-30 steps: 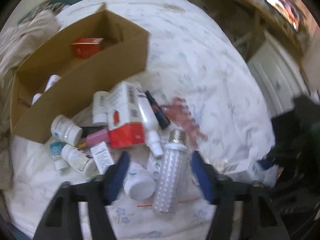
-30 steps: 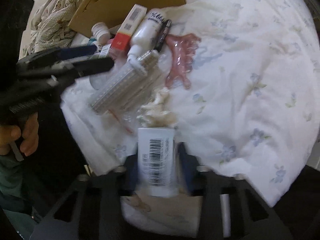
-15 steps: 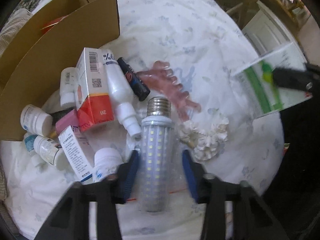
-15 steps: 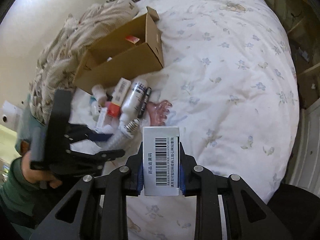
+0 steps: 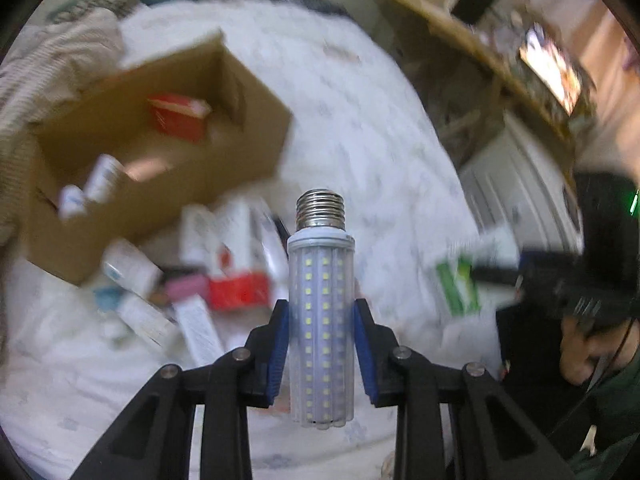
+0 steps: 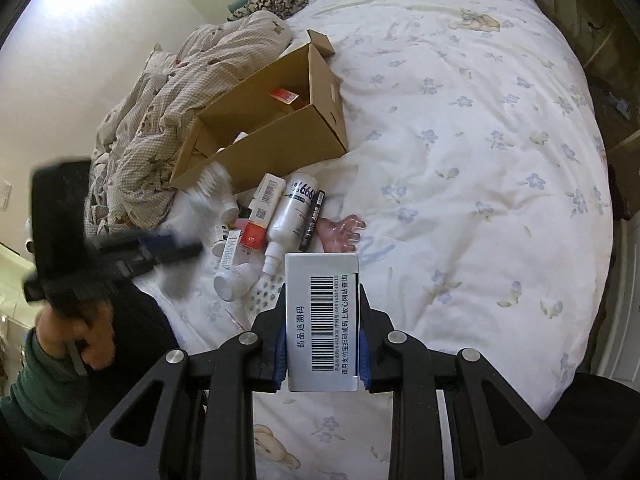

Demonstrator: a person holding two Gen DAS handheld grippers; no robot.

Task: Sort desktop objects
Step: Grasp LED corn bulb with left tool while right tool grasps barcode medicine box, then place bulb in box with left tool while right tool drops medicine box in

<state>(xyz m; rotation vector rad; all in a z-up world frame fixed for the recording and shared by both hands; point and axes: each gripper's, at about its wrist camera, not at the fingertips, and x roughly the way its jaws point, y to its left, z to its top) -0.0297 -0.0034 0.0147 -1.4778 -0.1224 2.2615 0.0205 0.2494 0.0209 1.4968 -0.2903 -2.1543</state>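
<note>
Between the blue pads of the left gripper (image 5: 321,344), centre frame, the LED corn bulb (image 5: 321,320) is now clamped and lifted off the bedspread (image 6: 460,128); 0.5 s ago it lay in the pile. Right gripper (image 6: 322,336) stays closed on the white barcode box (image 6: 322,322), raised too. Both likely head to the cardboard box (image 6: 280,136), upper left. 1 spray bottle (image 6: 290,210), a black marker (image 6: 312,220) and a pink hair claw (image 6: 340,230) remain below; nothing blocks the carry.

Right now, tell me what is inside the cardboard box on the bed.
Inside the cardboard box there is a red packet near the far end and a white bottle nearer this end. The near wall hides most of the floor.
</note>
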